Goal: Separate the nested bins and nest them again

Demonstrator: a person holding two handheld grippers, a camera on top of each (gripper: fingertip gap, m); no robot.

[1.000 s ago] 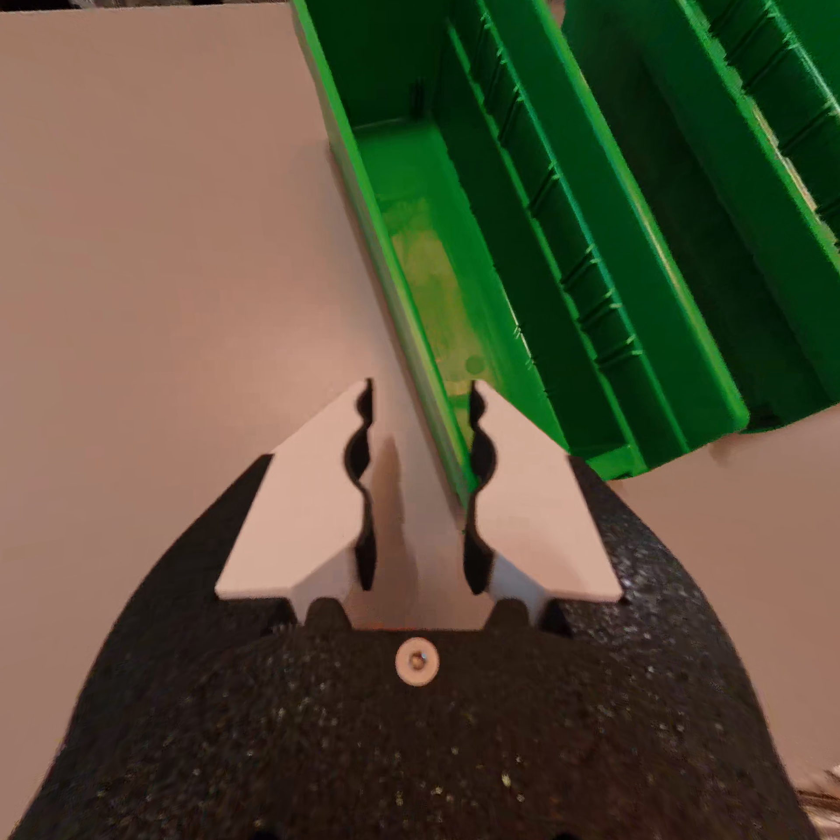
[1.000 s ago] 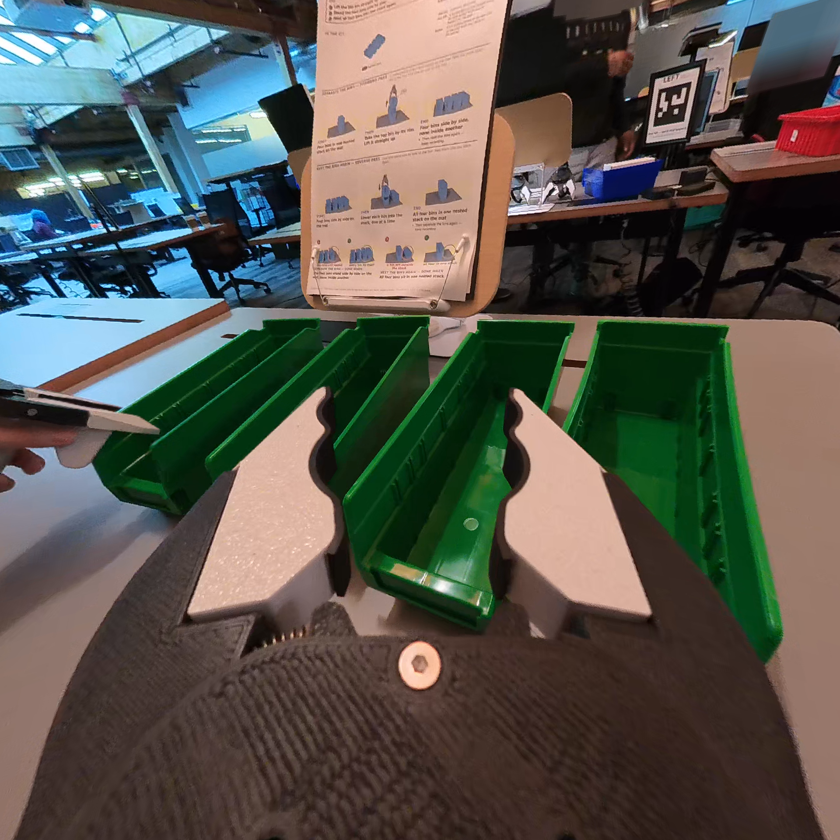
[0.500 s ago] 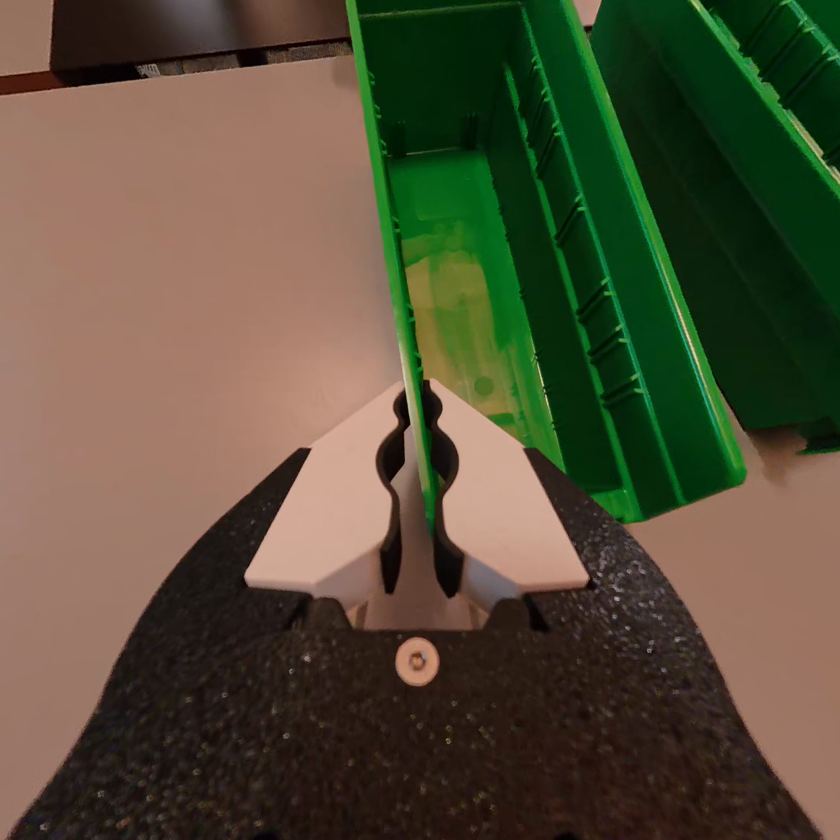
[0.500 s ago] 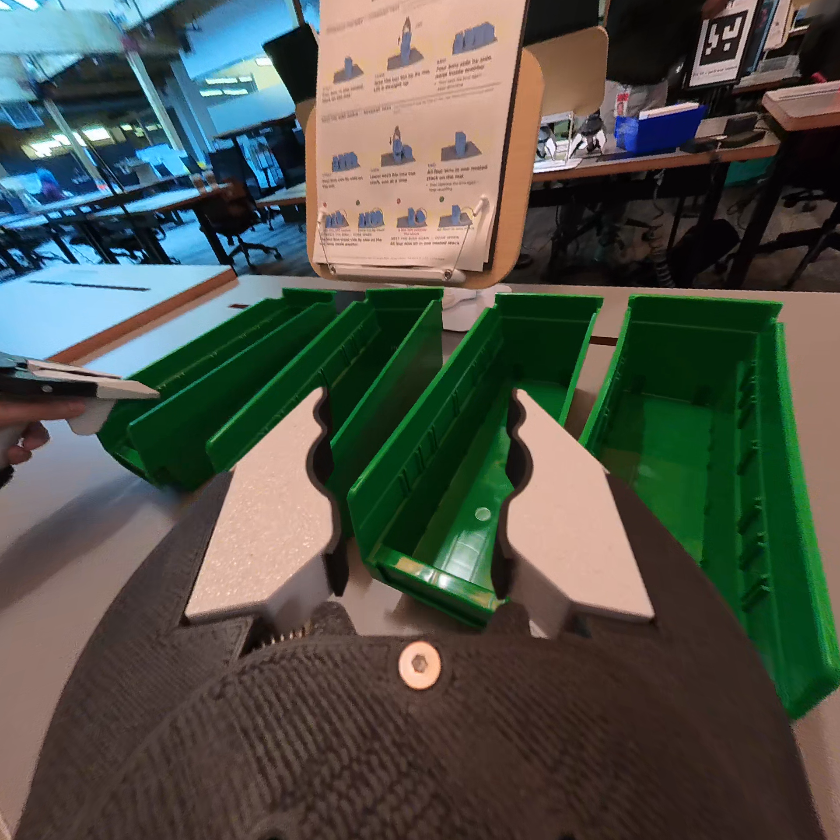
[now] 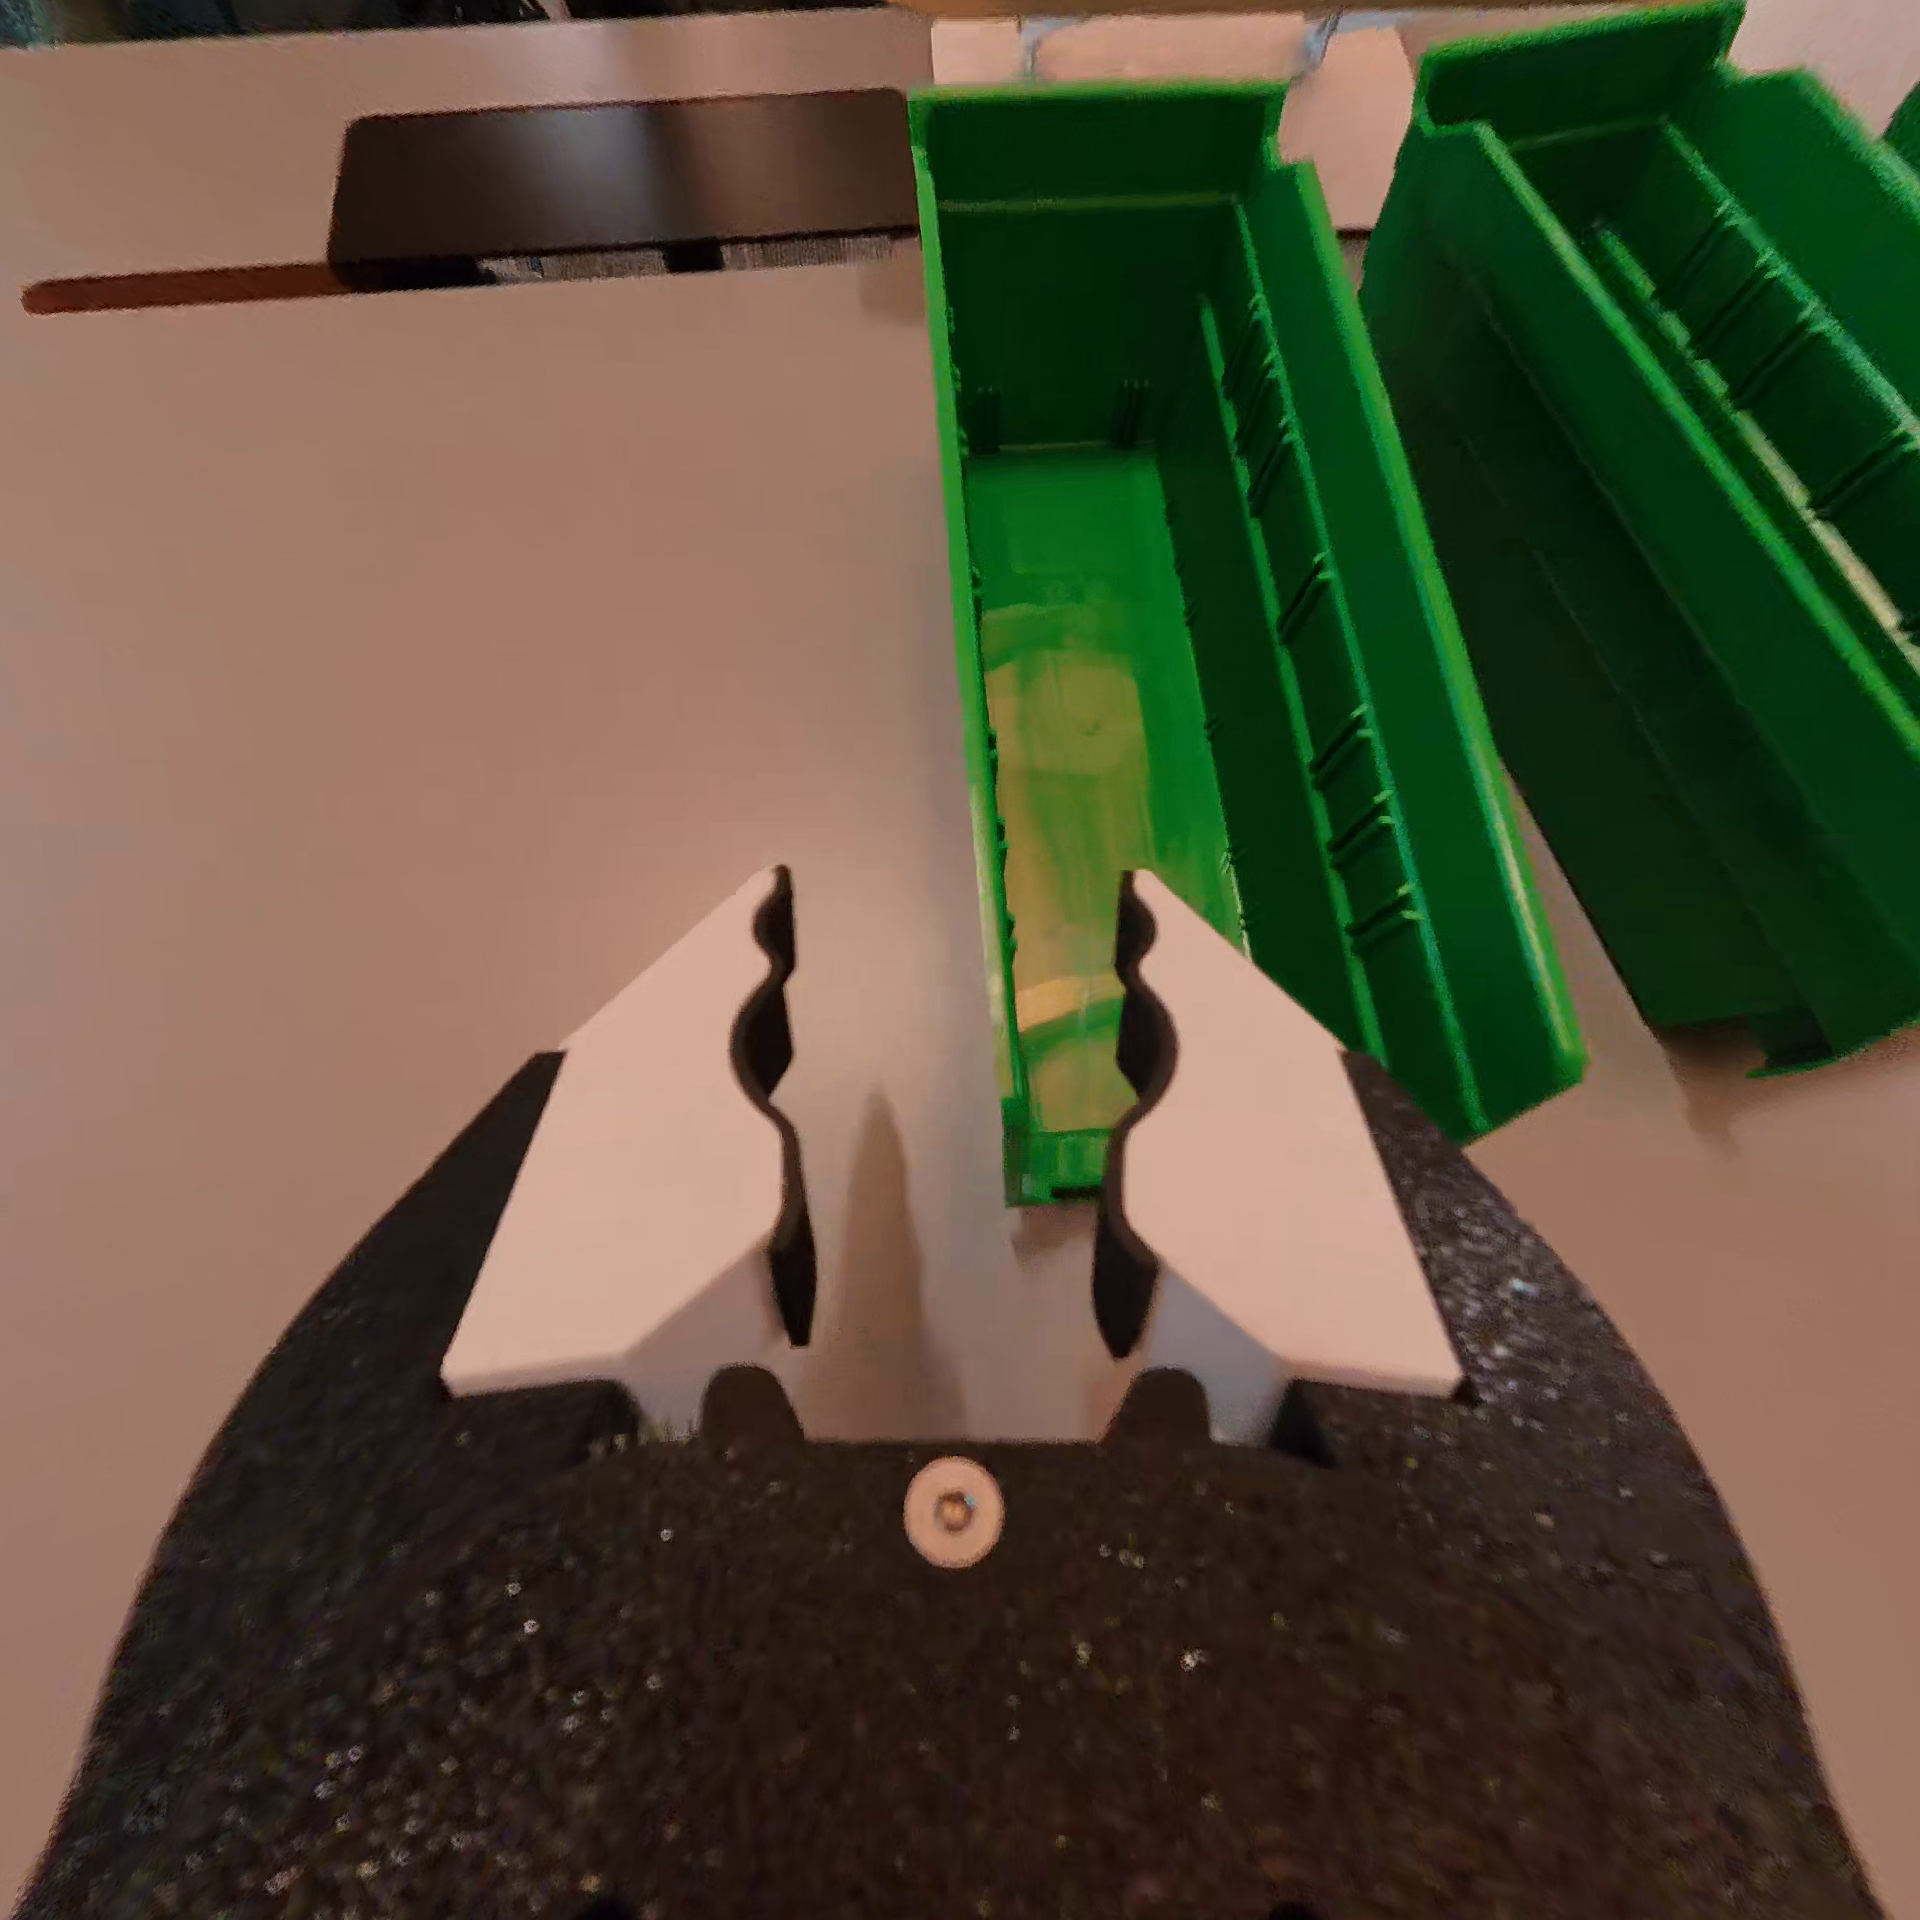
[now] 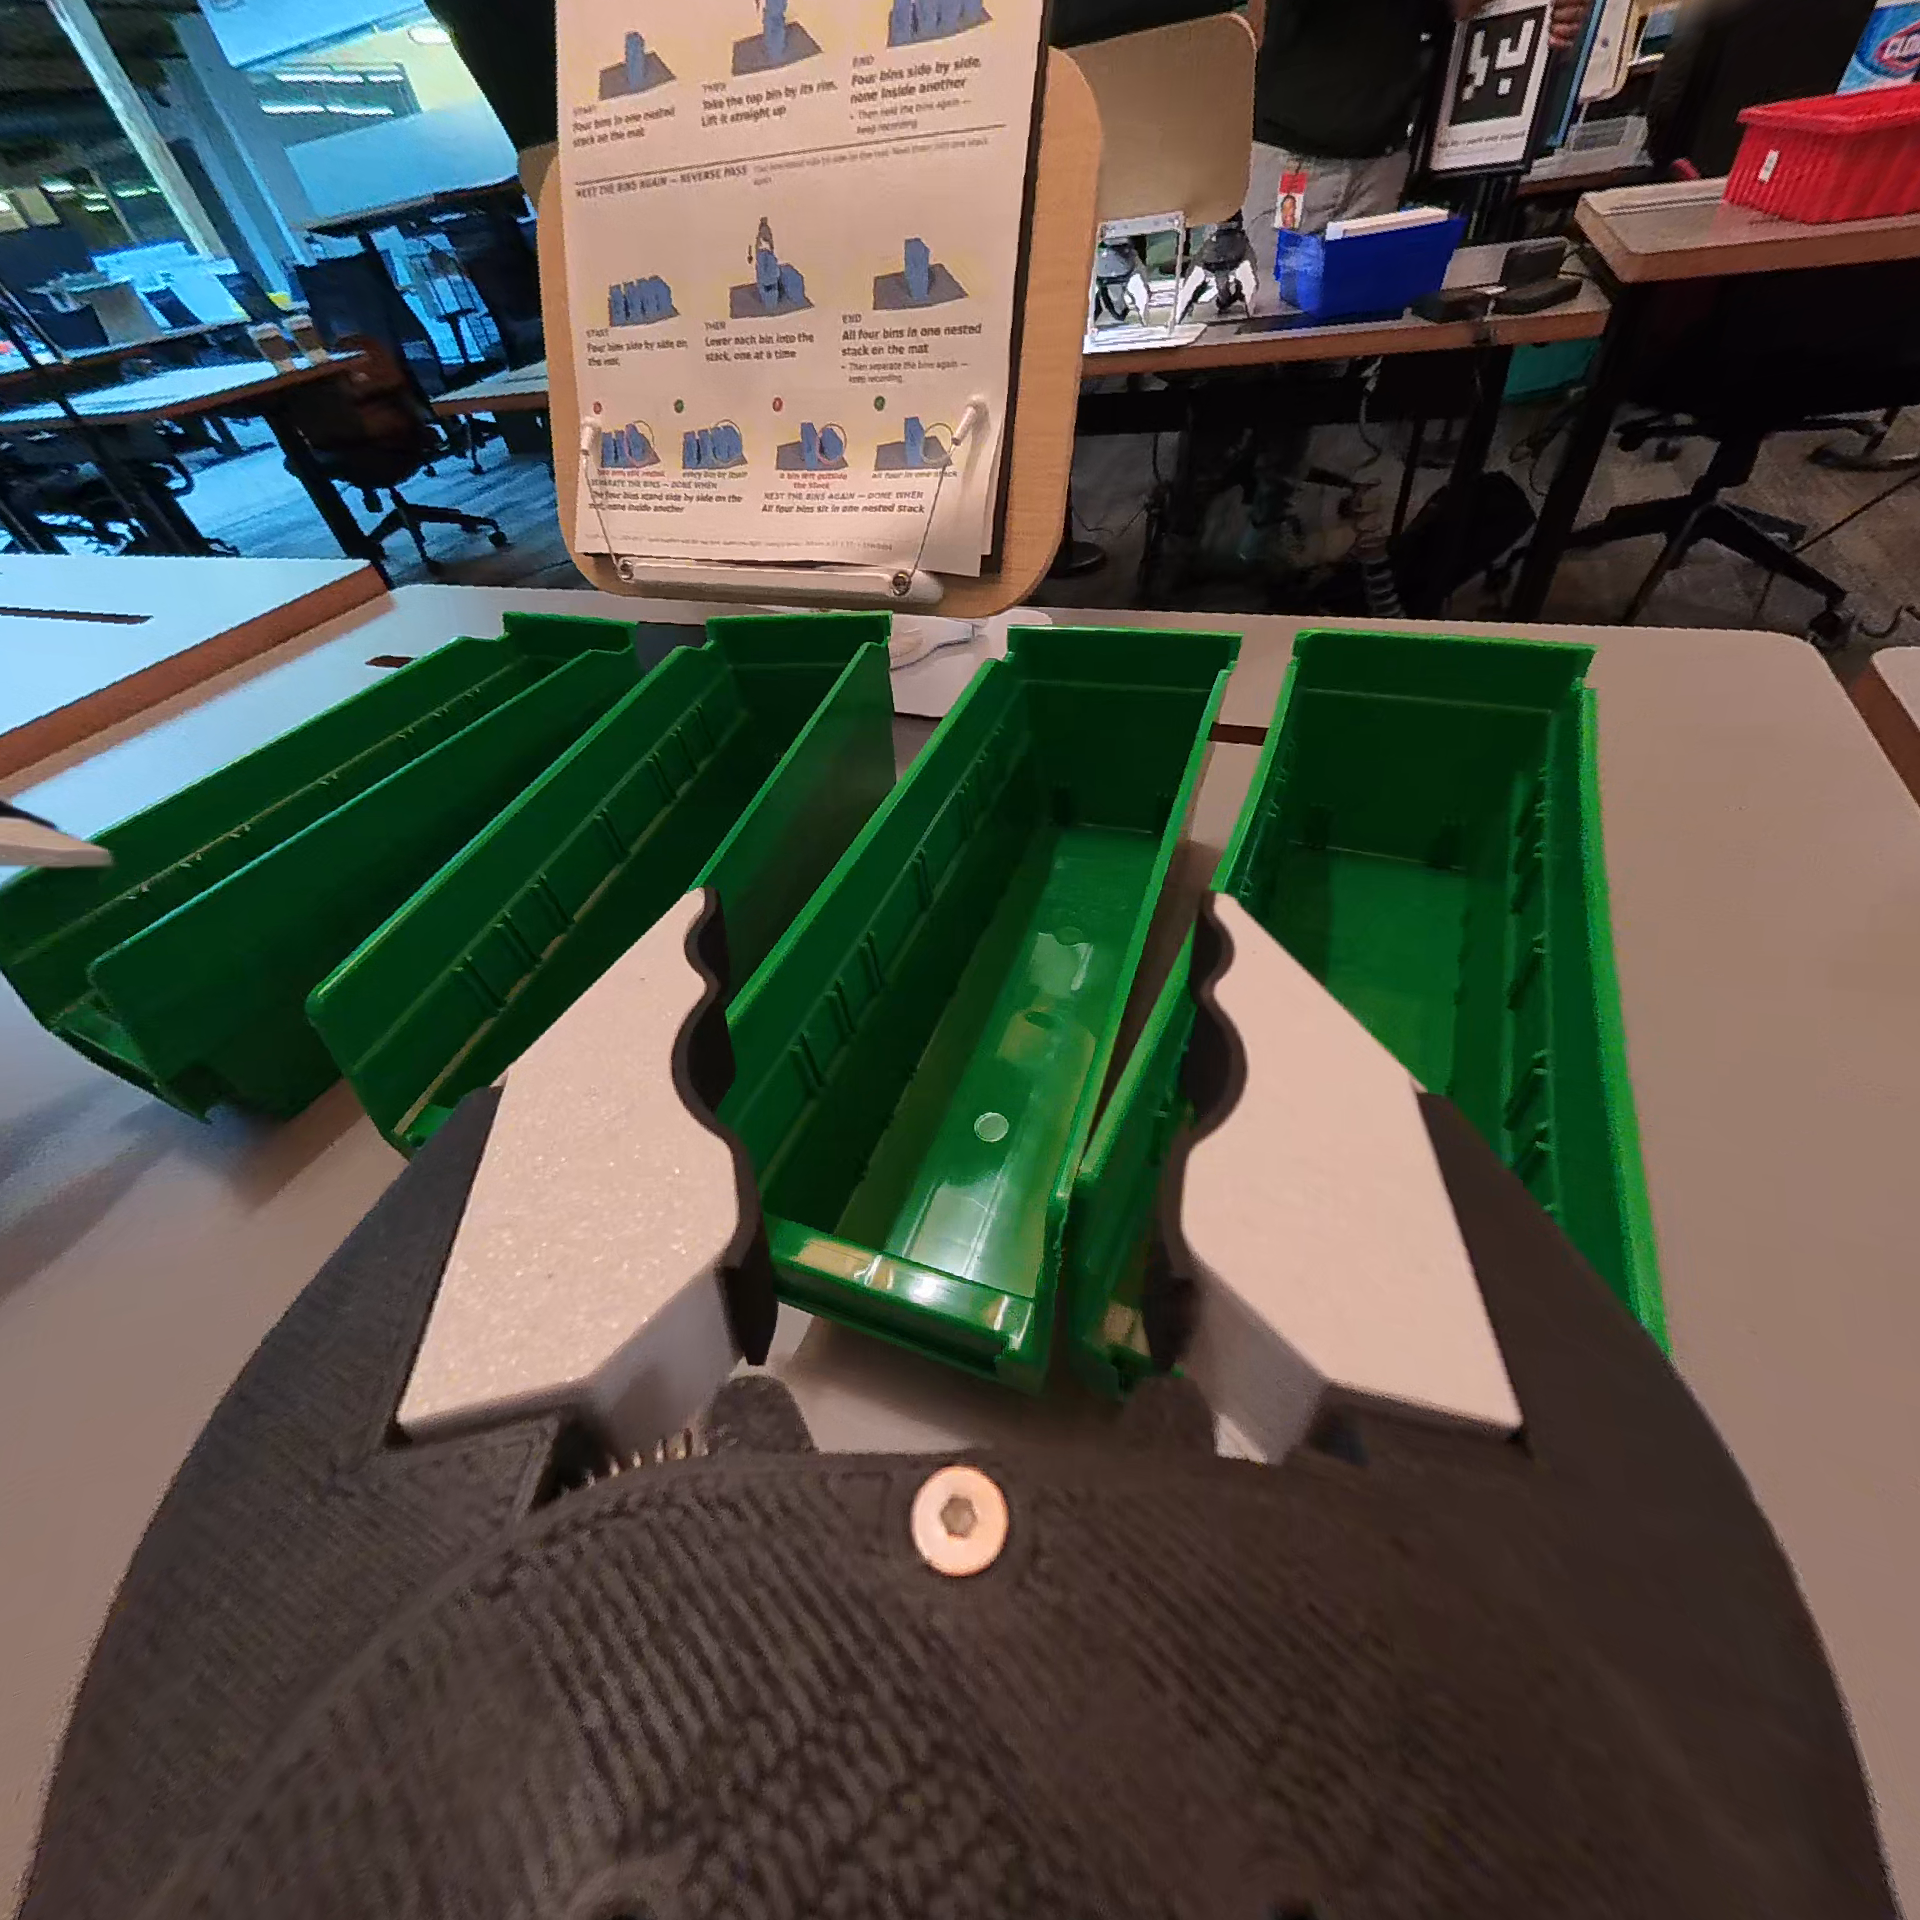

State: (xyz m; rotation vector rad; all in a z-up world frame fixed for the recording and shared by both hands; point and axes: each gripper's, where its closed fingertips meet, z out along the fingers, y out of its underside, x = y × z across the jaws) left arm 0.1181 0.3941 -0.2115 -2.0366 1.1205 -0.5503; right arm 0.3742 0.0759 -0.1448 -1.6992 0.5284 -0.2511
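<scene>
This is a large open workshop or lab floor with office-style furniture. Beyond the far edge of the counter stand rows of long work desks with rolling office chairs on a hard floor, under exposed beams and big windows. An instruction sheet with small diagrams is propped on a wooden stand at the counter's far edge. A black-and-white marker board, a blue bin, a red basket and spare gripper parts sit on the desks behind, where a person stands.
</scene>
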